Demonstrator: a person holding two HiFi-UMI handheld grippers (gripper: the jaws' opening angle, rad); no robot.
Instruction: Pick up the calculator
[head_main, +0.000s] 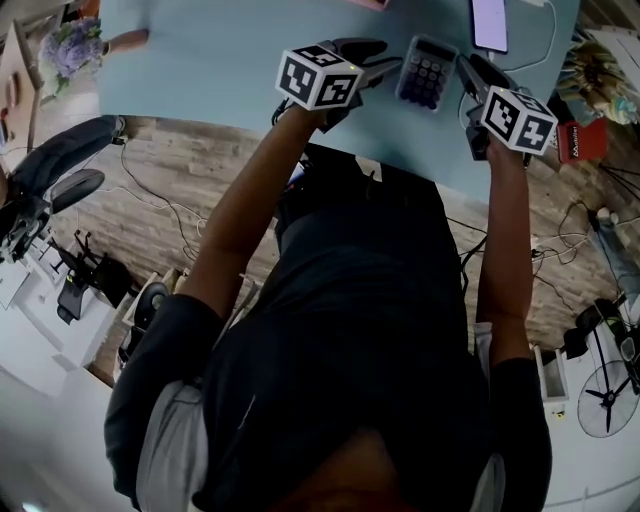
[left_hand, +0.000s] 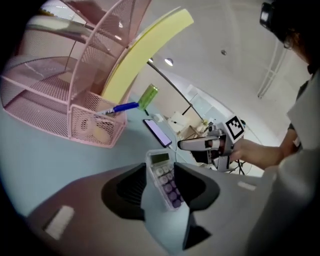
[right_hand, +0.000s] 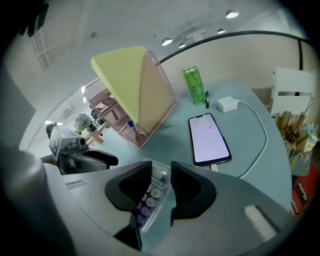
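My left claw (head_main: 384, 58) is open beside the calculator (head_main: 427, 72), which lies flat on the counter (head_main: 220, 70). My right claw (head_main: 470, 68) gapes at its other edge. I'd square one claw across the long sides, then close gently.

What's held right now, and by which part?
Cannot tell. The calculator sits, key end nearest, between the jaws of the left tongs, but contact isn't clear. The right tongs hold nothing.
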